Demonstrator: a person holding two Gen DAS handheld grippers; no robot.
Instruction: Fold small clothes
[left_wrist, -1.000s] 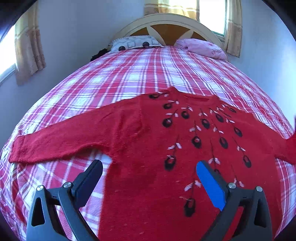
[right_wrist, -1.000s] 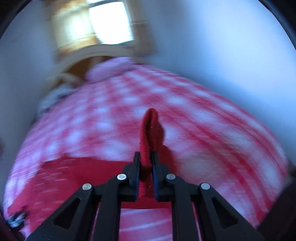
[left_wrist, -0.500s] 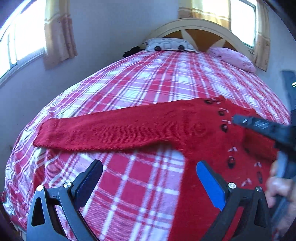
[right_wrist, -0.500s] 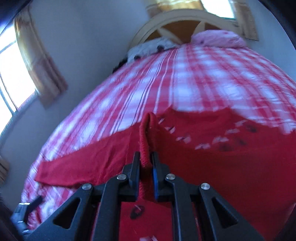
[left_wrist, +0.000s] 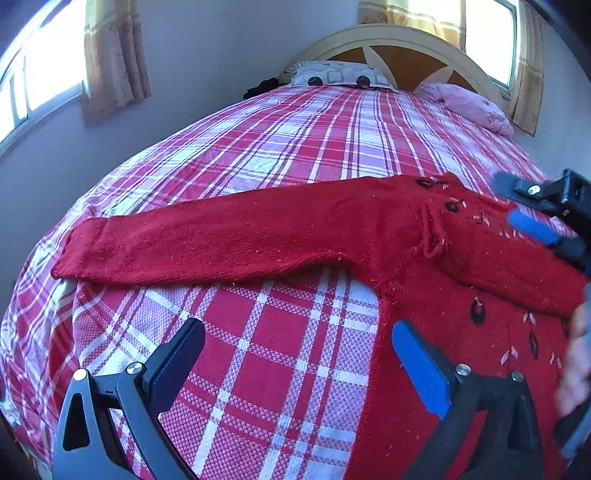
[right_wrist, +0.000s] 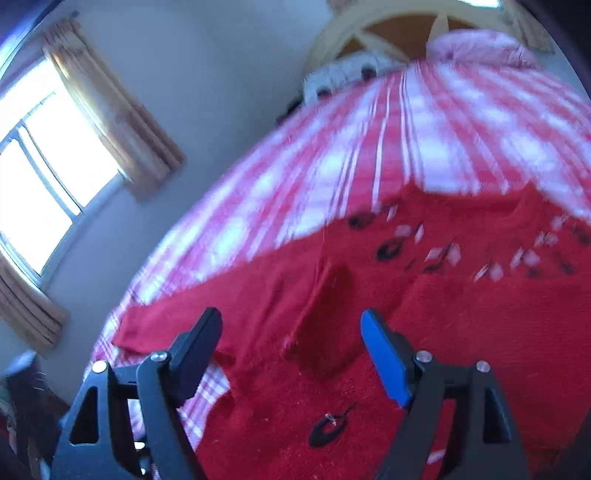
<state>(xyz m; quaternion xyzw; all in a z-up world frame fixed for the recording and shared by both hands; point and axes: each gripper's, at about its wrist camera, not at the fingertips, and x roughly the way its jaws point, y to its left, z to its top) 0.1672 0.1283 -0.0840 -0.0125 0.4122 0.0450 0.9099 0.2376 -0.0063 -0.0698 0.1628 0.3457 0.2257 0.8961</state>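
A: Your left gripper (left_wrist: 297, 356) hangs over the plaid bedspread (left_wrist: 280, 155), jaws spread wide with nothing between them; the red sweater (left_wrist: 417, 258) lies flat just ahead, its body to your right.

B: And the sleeves?

A: One sleeve (left_wrist: 207, 240) stretches straight out to your left across the bedspread; the other sleeve (left_wrist: 517, 269) lies folded across the chest, over the black-and-white flower pattern.

B: My right gripper?

A: Your right gripper (right_wrist: 291, 338) is parted too, holding nothing; the folded sleeve's cuff (right_wrist: 327, 325) lies on the sweater's chest between and beyond its fingers, apart from both; that view is blurred. From the left wrist view the same gripper (left_wrist: 546, 218) shows at the right edge, above the folded sleeve.

B: Anything else?

A: A patterned pillow (left_wrist: 338, 75) and a pink pillow (left_wrist: 469, 105) sit against the arched headboard (left_wrist: 399, 35); curtained windows (left_wrist: 48, 74) light the wall to your left.
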